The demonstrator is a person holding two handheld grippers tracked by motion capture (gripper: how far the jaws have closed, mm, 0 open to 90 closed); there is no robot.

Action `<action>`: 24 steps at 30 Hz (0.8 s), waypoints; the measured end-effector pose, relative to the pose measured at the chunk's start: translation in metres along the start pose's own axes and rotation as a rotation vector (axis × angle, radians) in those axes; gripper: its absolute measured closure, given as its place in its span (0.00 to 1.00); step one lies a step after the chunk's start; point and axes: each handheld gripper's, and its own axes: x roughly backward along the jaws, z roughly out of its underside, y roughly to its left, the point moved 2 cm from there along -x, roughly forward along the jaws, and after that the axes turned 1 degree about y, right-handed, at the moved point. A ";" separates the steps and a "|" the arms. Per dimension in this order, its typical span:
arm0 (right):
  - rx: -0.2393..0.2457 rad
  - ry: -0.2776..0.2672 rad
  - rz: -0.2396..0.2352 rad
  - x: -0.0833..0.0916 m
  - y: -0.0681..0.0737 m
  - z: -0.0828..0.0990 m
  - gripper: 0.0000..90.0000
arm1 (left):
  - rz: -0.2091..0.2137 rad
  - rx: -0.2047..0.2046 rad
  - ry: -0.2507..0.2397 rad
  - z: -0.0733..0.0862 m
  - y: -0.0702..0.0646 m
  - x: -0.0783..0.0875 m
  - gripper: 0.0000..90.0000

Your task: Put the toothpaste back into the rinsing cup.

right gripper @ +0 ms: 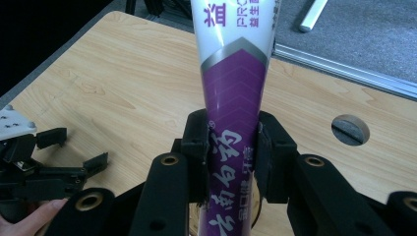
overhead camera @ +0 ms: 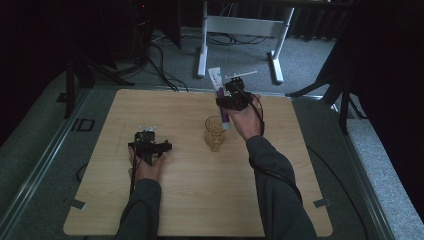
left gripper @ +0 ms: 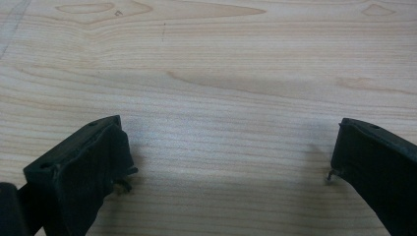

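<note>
So the right gripper [overhead camera: 227, 100] is clamped hard on a purple and white toothpaste tube [overhead camera: 220, 97], both pads squeezing the purple part from either side; you can see it best in the right gripper view, where the tube [right gripper: 235, 98] runs straight up out of the jaws. The tube's long axis lines up with the gripper itself; the wide crimped white end sticks out beyond the fingertips, up and away toward the far edge of the table [overhead camera: 150, 200], while the narrow cap end runs back below the jaws, tipped down toward the glass cup [overhead camera: 214, 133]; that cup sits just beneath and a bit nearer the person than the claw. In the high view the cap end looks like it's at the rim or just over it; I can't tell if it's actually inside yet. My read: the pick-up is done and the tube is up in the air; what's left is dropping it cap-first into the cup and letting go. The left gripper [overhead camera: 148, 146] is parked well off to the side of all this, resting low over bare wood; its jaws stand wide apart with nothing between them [left gripper: 226, 162], so it's basically idle for now.
</note>
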 end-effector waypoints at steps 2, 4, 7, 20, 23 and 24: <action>0.000 0.000 -0.003 -0.002 0.001 0.000 0.78 | 0.000 0.000 0.000 0.000 0.000 0.000 0.00; -0.001 0.005 0.002 -0.005 0.001 0.000 0.78 | 0.000 0.000 0.000 0.000 0.000 0.000 0.00; 0.004 0.007 0.004 -0.007 0.003 0.001 0.78 | 0.000 -0.001 0.000 0.000 0.000 0.000 0.00; 0.006 0.006 0.018 -0.017 0.005 0.002 0.77 | 0.003 -0.007 0.001 0.000 0.000 0.000 0.00; 0.015 0.010 0.023 -0.019 0.007 0.002 0.77 | 0.004 -0.008 0.001 0.000 0.000 0.000 0.00; 0.016 0.008 0.024 -0.019 0.007 0.002 0.77 | 0.004 -0.008 0.001 0.000 0.000 0.001 0.00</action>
